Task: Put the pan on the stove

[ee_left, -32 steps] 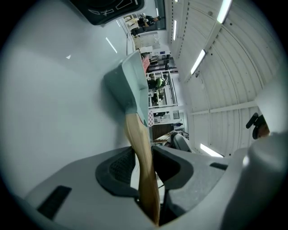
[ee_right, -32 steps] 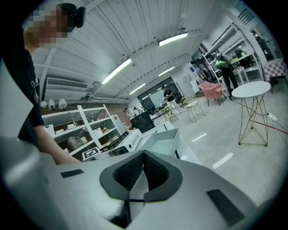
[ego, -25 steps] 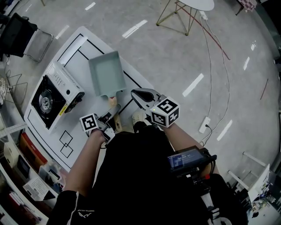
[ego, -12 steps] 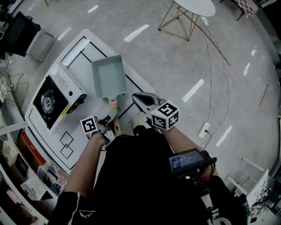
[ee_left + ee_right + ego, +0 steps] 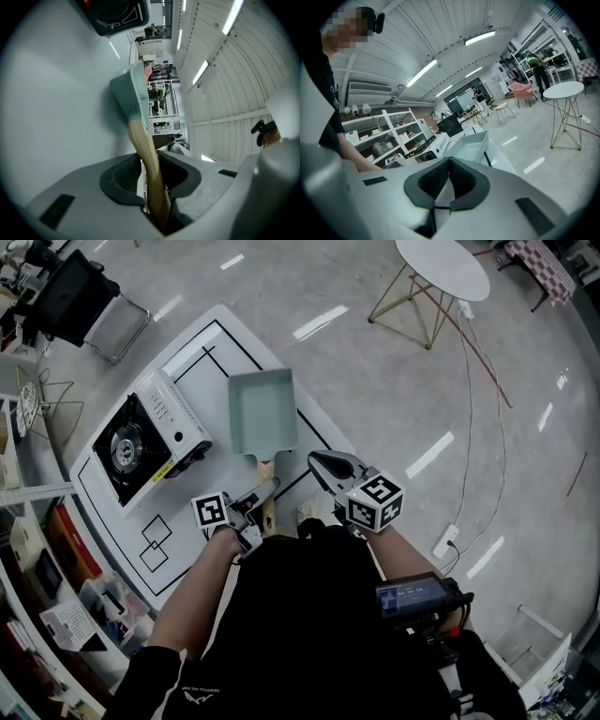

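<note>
Head view, left to right.

- **Stove:** The portable gas stove (image 5: 141,448) sits toward the left edge of the white table (image 5: 122,531). Its burner ring is bare.
- **Pan:** The rectangular pale-green pan (image 5: 262,412) is right of the stove and clear of it, not yet over the burner. Its wooden handle (image 5: 266,486) points back toward the person. I cannot tell whether the base rests on the table or hangs just above it.
- **Left gripper:** The left gripper (image 5: 255,505) is clamped on the handle. Its own view shows both pads pressing the wood near the handle's end (image 5: 151,176).
- **Right gripper:** The right gripper (image 5: 328,468) hovers just right of the handle, jaws together with nothing between them (image 5: 449,180).

Risks, as I judge them:
- **Droop or twist:** The grip is far out on a smooth, rounded handle, with the pan's whole weight beyond it. The pan could droop or twist in the pads during the carry.
- **Low carry:** This could knock the pan's front edge against the stove body and shift the stove.
- **Off-centre landing:** On the burner supports this would leave the pan tilted. The right gripper gives no support at present.
</note>
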### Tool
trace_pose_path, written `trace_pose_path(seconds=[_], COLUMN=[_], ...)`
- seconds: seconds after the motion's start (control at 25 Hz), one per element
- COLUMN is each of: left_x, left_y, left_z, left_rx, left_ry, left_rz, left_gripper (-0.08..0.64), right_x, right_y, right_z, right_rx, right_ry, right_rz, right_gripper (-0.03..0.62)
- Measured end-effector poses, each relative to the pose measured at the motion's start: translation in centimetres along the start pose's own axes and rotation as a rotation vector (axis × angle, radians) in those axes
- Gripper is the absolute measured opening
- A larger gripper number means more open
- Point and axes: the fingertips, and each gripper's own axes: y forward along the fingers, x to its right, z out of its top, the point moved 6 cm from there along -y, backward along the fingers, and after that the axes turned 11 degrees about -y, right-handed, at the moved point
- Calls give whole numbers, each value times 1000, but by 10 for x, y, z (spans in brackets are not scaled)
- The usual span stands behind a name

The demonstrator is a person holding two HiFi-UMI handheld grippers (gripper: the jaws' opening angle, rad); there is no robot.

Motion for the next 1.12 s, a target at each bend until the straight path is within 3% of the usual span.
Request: trace_pose_path(seconds=[1.12], left_x=[77], left_y=[-27], left_z=[13], left_rx=[105], left_ry=[98], left_rz=[-49], left_gripper=[123], right_x=[-32], right_y=[26], right_z=[3], right_rx=[-51], right_ry=[-63], right_rz=[140], right_gripper=[26])
